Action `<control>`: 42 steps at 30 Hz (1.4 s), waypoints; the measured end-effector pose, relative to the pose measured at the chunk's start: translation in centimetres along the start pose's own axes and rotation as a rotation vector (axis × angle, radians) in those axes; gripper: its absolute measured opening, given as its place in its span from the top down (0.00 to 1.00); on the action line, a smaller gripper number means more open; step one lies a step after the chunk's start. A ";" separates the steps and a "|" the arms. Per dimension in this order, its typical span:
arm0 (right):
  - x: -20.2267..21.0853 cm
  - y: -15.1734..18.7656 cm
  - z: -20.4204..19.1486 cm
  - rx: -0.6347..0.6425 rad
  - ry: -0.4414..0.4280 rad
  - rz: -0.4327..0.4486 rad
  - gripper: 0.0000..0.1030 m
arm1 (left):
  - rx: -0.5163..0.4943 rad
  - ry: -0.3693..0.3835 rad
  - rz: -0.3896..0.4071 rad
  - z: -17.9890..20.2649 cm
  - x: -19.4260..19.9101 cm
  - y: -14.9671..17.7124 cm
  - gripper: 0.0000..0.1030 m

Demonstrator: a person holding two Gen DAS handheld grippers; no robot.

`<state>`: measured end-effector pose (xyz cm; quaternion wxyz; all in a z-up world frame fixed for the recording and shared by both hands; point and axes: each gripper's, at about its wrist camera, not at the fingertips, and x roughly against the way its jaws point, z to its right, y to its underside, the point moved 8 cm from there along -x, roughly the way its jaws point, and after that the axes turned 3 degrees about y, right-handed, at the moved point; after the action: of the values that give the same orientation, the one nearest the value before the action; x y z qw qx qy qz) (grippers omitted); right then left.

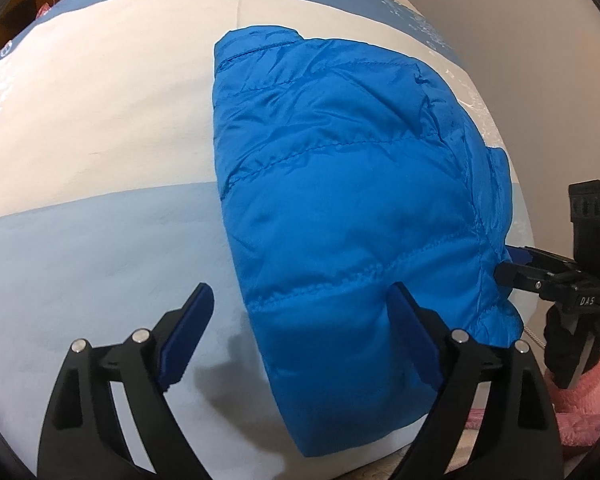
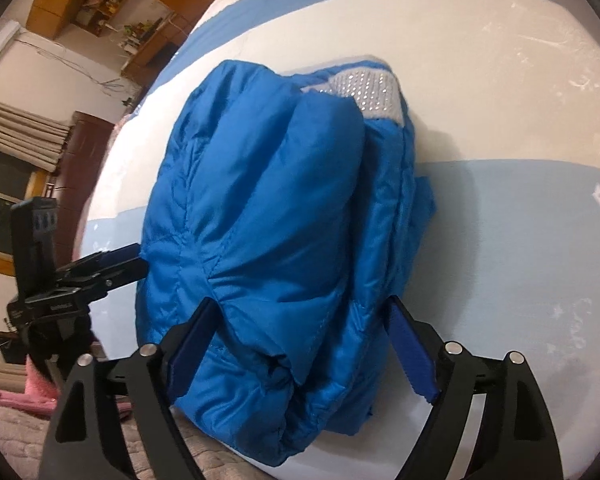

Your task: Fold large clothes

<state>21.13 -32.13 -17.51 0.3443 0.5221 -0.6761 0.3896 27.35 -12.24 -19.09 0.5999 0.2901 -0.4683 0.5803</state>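
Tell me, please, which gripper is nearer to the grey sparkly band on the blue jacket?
Probably the right gripper; it straddles the blue jacket at the end facing the grey sparkly band. The left gripper is open beside the jacket's side, with no band in its view.

Lettering on my right gripper (image 1: pixel 520 276), seen from my left wrist: "DAS".
Label on my left gripper (image 2: pixel 100 268): too small for me to read.

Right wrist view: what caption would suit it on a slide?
Open right tool straddling a folded blue puffer jacket on a blue-and-white bedsheet, left tool at its side.
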 end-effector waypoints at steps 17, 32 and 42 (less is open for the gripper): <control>-2.9 -0.3 3.2 -0.069 -0.197 -0.068 0.03 | 0.021 0.186 -0.037 0.6 -3.9 -0.8 0.05; -2.9 1.1 5.1 -0.120 -0.315 -0.003 0.32 | 0.022 0.217 0.008 1.6 -4.9 -1.5 0.22; 0.0 2.0 3.5 -0.086 -0.329 0.067 0.51 | -0.014 0.180 0.092 3.8 -1.4 -1.5 0.38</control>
<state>18.94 -34.88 -19.45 0.2381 0.5408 -0.7563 0.2808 28.08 -16.44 -18.53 0.6143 0.2110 -0.4294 0.6275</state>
